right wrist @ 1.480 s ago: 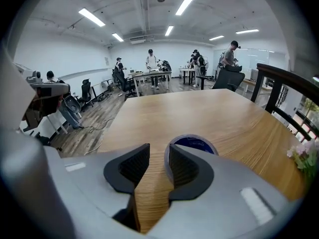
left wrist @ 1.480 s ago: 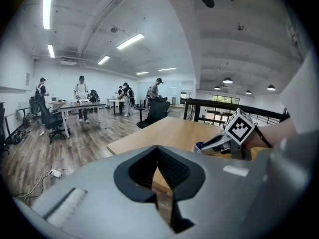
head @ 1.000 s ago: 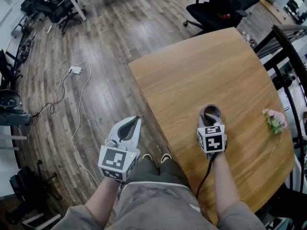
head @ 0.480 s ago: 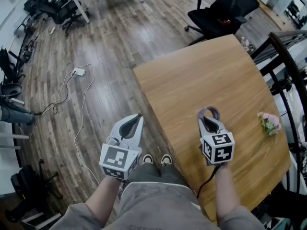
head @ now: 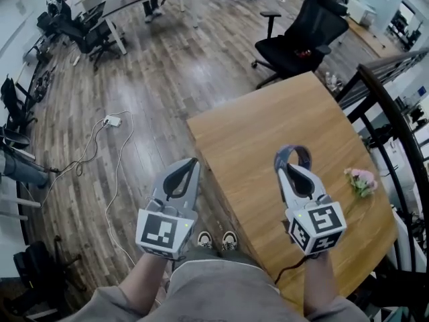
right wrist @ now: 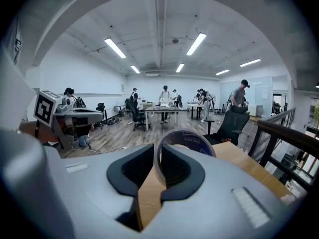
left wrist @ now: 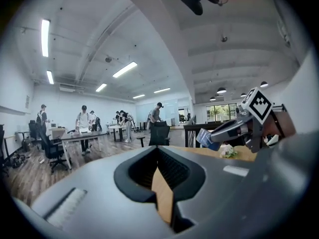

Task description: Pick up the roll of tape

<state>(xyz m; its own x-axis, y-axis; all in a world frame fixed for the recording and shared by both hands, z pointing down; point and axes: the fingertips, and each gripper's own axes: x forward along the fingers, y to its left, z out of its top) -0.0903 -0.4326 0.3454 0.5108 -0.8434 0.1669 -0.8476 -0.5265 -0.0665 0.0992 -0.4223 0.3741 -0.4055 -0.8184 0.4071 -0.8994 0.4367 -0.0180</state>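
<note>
Table point(head: 255, 129), one tape roll point(right wrist: 192, 142), two grippers point(head: 190, 164) point(head: 290, 169)

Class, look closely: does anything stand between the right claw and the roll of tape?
Nothing visible does. The roll of tape is clamped between the jaws of the right claw, held above the wooden table.

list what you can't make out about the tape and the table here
- Lower part of the roll of tape: right gripper view, hidden between the jaws of the right gripper.
- Print on the roll: right gripper view, too blurred to read.
- What the pink bunch on the table is: head view, too small to identify.
</note>
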